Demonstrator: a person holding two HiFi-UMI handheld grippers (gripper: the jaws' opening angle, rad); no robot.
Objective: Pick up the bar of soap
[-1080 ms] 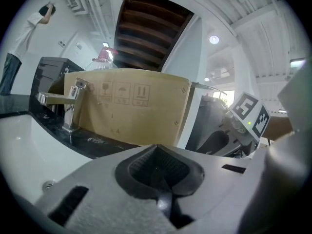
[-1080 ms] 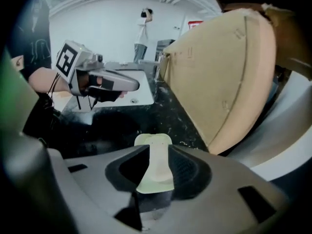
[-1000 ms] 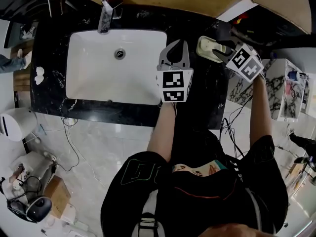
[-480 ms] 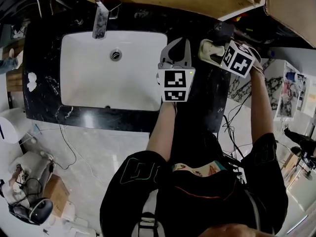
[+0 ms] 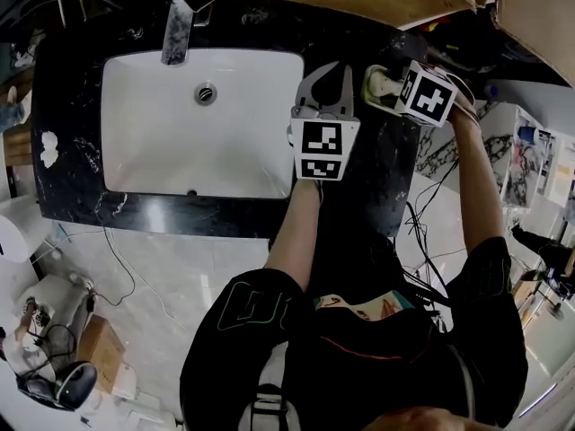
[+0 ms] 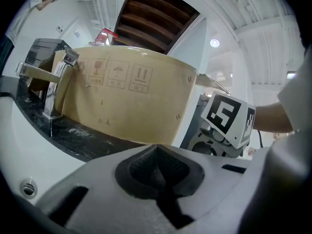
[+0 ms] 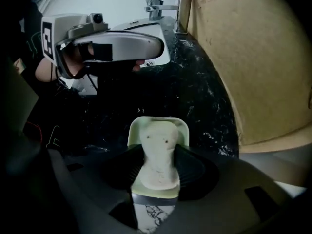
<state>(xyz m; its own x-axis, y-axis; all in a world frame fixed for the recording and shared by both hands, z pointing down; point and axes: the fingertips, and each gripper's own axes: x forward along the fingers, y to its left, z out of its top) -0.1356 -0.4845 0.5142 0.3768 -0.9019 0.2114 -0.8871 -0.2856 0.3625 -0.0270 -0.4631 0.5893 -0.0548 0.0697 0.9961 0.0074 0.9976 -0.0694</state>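
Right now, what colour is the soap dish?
The soap dish is pale green; it shows best in the right gripper view.

The left gripper (image 6: 157,169) is seen with jaws closed together, nothing held between them. A cardboard box (image 6: 131,99) printed with handling symbols is noted beyond a black counter (image 6: 83,136). A faucet (image 6: 48,89) and white sink (image 6: 24,155) are recorded at left, a marker cube (image 6: 226,118) at right

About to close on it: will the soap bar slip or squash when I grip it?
The bar of soap looks solid and worn smooth, so probably stiff yet slippery. It lies in a light-looking soap dish, which might shift or lift with it. The right gripper stands open around it.
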